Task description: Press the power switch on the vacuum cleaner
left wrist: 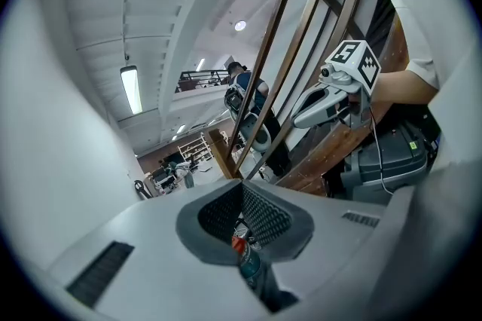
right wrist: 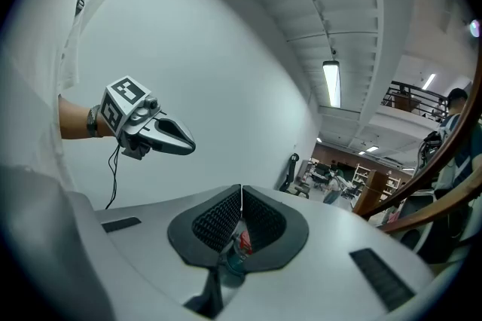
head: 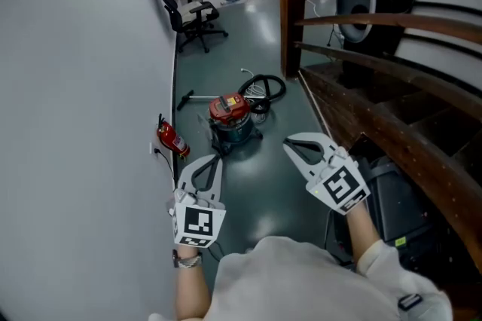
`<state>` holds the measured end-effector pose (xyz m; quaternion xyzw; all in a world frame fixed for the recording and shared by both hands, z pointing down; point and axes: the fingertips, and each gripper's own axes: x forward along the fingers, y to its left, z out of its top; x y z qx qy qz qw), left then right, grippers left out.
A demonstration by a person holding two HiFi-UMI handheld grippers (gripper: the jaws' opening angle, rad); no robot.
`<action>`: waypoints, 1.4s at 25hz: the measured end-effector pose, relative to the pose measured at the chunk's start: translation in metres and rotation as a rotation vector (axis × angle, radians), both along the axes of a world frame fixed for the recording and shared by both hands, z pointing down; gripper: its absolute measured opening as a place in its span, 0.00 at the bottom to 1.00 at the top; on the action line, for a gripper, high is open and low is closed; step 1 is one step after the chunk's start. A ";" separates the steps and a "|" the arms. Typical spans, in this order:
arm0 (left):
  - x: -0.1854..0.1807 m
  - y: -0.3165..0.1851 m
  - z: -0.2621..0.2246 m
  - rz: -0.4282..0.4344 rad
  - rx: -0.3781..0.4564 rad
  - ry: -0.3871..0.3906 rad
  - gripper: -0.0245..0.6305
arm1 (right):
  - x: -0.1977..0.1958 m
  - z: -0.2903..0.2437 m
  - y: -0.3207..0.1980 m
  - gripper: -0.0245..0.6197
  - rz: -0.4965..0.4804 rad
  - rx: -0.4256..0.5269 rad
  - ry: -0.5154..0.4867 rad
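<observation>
Though both pressed together (empty), left tool (head: pixel 217 158), right tool (head: pixel 288 145); vacuum cleaner (head: pixel 232 120) ahead near fire extinguisher (head: pixel 172 139).

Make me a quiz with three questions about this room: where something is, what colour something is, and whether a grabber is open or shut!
1. Where is the vacuum cleaner?
A on the stairs
B on the floor
C on a chair

2. What colour is its lid?
A red
B yellow
C white

3. How are the right gripper's jaws?
A wide open
B shut on a hose
C shut, empty

Answers:
1 B: it stands on the floor ahead of both grippers.
2 A: the lid is red over a teal body.
3 C: the pads meet with nothing between them.
</observation>
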<state>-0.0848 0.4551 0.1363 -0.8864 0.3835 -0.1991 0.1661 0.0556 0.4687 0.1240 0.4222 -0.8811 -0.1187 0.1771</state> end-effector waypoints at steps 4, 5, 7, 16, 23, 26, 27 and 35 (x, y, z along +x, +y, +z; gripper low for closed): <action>0.017 0.000 -0.002 -0.003 0.003 0.001 0.04 | 0.019 -0.002 -0.001 0.08 0.005 0.004 -0.007; 0.021 0.000 -0.003 -0.006 0.004 0.003 0.04 | 0.025 -0.002 -0.001 0.08 0.007 0.004 -0.006; 0.030 0.001 -0.002 -0.013 0.002 0.011 0.04 | 0.035 -0.002 -0.001 0.08 0.010 0.003 0.001; 0.069 0.016 0.010 -0.041 -0.015 0.013 0.04 | 0.071 0.011 0.011 0.08 0.008 -0.036 -0.010; 0.077 0.021 0.015 -0.040 -0.025 0.012 0.04 | 0.082 0.013 0.017 0.08 0.009 -0.029 0.003; 0.078 0.015 0.018 -0.036 -0.027 0.009 0.04 | 0.082 0.017 0.015 0.08 0.011 -0.030 0.010; 0.079 0.012 0.018 -0.033 -0.029 0.011 0.03 | 0.083 0.018 0.013 0.08 0.012 -0.032 0.010; 0.077 -0.035 0.016 -0.013 -0.019 0.026 0.04 | 0.082 0.017 -0.026 0.08 0.037 -0.016 0.022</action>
